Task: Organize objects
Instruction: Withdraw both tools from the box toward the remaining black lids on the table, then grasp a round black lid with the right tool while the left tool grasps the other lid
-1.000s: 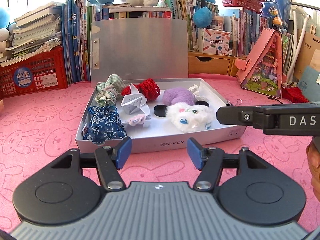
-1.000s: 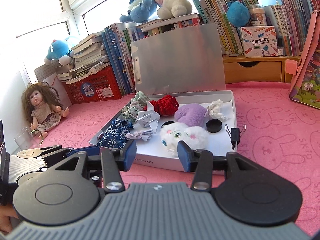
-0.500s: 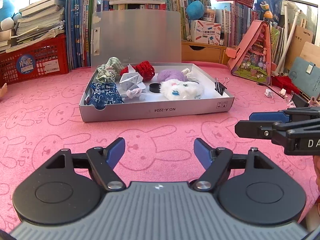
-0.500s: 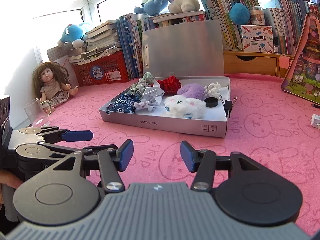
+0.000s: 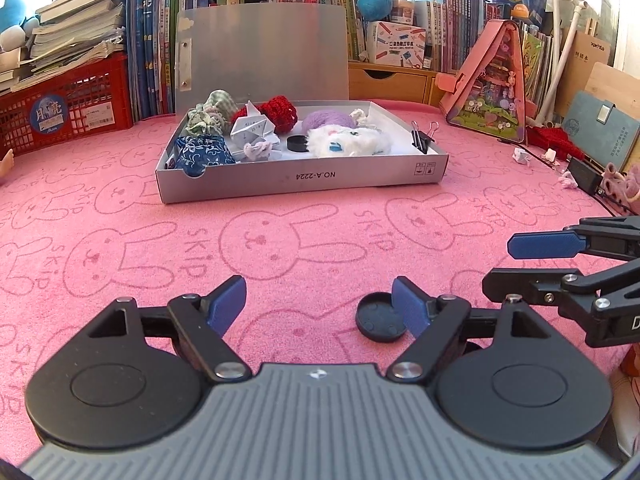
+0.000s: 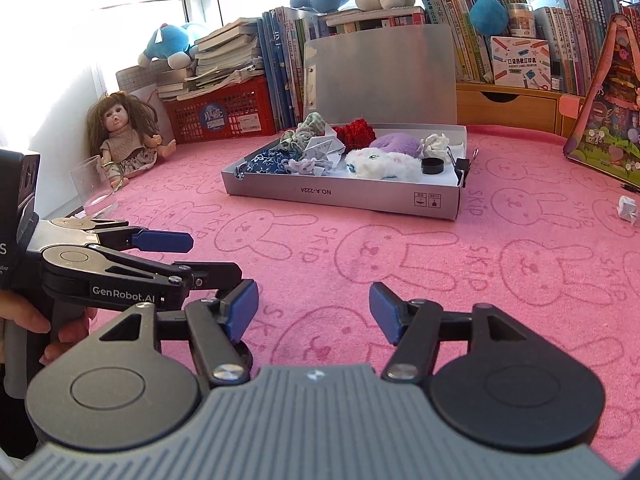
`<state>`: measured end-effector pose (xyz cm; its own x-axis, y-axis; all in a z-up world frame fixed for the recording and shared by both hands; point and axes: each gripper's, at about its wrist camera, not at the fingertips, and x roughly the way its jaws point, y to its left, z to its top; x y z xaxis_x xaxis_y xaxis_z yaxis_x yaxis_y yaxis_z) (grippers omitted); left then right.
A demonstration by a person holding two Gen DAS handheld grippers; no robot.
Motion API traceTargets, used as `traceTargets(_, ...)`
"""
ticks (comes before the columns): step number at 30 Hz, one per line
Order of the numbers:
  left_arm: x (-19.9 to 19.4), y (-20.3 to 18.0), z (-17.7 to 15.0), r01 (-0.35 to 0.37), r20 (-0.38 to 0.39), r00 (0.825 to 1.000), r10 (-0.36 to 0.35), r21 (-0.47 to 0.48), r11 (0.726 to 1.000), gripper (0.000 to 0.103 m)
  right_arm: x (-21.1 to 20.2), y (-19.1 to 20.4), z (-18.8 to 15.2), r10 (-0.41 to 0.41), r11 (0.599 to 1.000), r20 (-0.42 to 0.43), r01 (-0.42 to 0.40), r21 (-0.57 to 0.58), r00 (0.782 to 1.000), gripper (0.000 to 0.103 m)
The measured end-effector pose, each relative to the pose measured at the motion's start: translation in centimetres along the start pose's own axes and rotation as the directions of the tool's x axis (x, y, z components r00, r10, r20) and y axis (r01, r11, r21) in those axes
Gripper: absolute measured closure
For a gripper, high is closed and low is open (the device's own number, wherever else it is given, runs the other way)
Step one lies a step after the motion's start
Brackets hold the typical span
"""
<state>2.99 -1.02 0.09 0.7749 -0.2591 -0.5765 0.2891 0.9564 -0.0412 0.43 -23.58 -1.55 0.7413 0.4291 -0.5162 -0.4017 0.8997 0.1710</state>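
Both tools, the left tool (image 5: 318,304) and right tool (image 6: 314,312), gape wide and empty above the pink bunny-print bench (image 5: 280,240). A round black cap (image 5: 380,318) lies by the left tool's right fingertip; the shallow grey cardboard box (image 5: 300,178) of soft toys sits well beyond.

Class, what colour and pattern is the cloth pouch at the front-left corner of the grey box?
The cloth pouch is dark blue with a white floral print, clearest in the left wrist view.

Left wrist view: low over pink bunny-print tabletop (image 5: 280,248), faces open grey cardboard box (image 5: 304,178) well ahead, head-on. Right wrist view: equally low, right of it, sees box (image 6: 340,194) obliquely. Both share box, bookshelf backdrop.
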Motion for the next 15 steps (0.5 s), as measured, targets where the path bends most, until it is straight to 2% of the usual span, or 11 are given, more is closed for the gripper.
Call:
traceTargets(9,-1.0,0.4,-1.4,-0.016,0.002,1.0,0.016,0.005,1.0,0.015,-0.7,1.1,-1.6,0.089,0.995,-0.026,-0.091,-0.045,0.996,0.02)
traceTargets(15,-0.9,1.0,-1.4,-0.028,-0.001,1.0,0.028,-0.042,0.999,0.014,-0.6,3.5,-2.7,0.136,0.976,-0.055,-0.143,-0.166,0.989,0.019)
